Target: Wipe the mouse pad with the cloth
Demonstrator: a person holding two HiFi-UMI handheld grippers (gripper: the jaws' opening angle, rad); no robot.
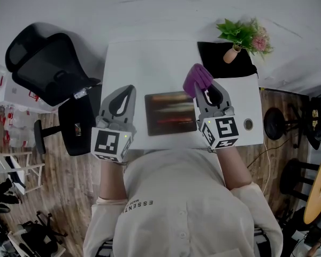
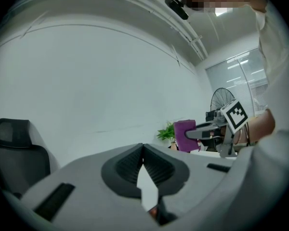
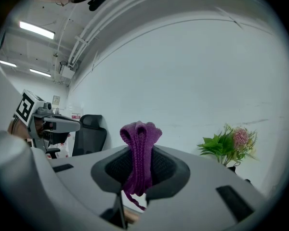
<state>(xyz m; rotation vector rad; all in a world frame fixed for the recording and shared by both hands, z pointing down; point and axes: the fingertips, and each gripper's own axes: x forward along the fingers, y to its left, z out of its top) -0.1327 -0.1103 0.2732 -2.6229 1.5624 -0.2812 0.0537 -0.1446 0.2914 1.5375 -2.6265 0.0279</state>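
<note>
Nearest the person, the left gripper [image 2: 143, 149] has its jaws closed tip to tip, with nothing between them. The right gripper [image 3: 137, 154] clamps a folded purple cloth [image 3: 139, 139], which bulges past its jaw tips. Between the two grippers, the dark mouse pad [image 1: 170, 113] lies flat on the white desk [image 1: 150, 63]. The cloth is just beside the pad's far right corner, and the left gripper is beside its left edge. Farther off, a potted plant [image 1: 243, 35] stands at the desk's far right, and a black office chair [image 1: 43, 68] stands to the left.
</note>
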